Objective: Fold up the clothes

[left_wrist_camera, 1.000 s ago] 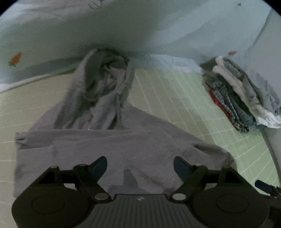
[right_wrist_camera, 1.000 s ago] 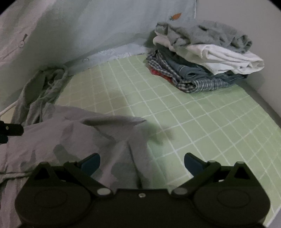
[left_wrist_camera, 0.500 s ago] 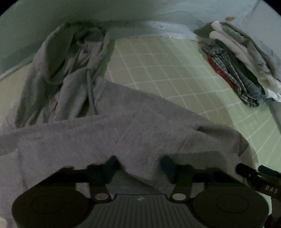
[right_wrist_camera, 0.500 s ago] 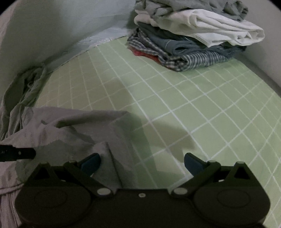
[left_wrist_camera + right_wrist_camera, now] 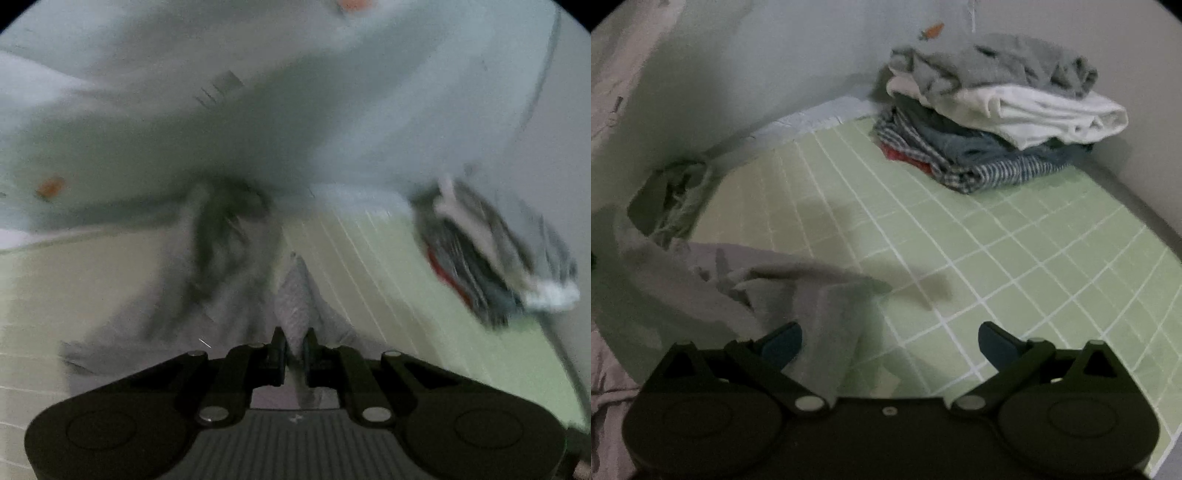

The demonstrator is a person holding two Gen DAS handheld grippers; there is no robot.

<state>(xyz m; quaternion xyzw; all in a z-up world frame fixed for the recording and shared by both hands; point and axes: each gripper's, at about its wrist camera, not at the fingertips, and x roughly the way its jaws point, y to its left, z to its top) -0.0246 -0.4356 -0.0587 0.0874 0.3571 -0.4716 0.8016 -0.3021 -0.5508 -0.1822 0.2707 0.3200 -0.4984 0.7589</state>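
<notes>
One grey hoodie (image 5: 236, 295) lies rumpled; left gripper (image 5: 294, 350) fingers closing on its fold; right gripper (image 5: 890, 338) fingers spread.

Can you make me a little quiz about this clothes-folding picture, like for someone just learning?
1. True or false: the left gripper pinches a fold of the grey hoodie.
2. What lies on top of the clothes pile? A) grey garment B) red garment C) checked shirt
3. Fill in: the right gripper has its jaws ____.

Key: 1 true; 2 A; 3 open, though hoodie cloth lies between them.
</notes>
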